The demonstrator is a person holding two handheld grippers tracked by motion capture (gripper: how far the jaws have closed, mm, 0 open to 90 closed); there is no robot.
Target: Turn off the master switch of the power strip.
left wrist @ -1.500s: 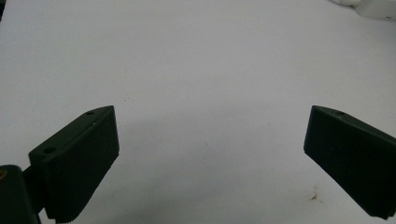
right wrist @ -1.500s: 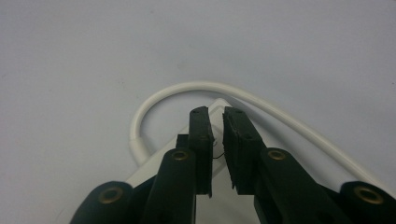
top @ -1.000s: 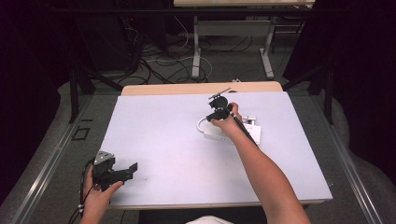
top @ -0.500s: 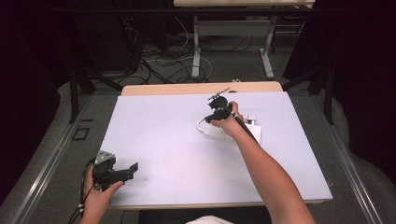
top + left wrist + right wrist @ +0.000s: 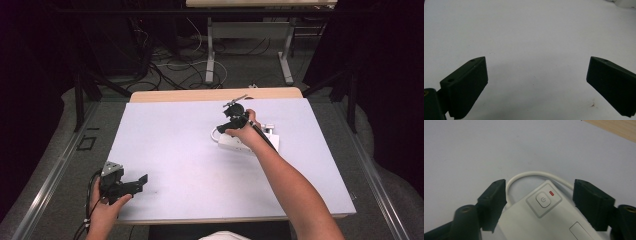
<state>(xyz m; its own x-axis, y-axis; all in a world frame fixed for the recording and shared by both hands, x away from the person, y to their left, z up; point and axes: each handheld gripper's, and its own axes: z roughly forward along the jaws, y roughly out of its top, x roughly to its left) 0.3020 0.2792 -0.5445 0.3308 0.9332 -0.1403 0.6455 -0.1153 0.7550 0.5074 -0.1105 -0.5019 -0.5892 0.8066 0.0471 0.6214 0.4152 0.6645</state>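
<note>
Two tools are out: near the front edge, the left tool (image 5: 142, 180) rests wide open on the surface (image 5: 175, 150). Farther off, the right tool (image 5: 540, 195), just opening, straddles the white power strip (image 5: 554, 220) untouched. Dropping lower could bump its button (image 5: 544, 200).

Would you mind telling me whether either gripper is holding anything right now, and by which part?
Nothing is held. The right gripper has just been opening; its jaws stand apart on either side of the white power strip without pressing it. The left gripper is open over bare table.
</note>
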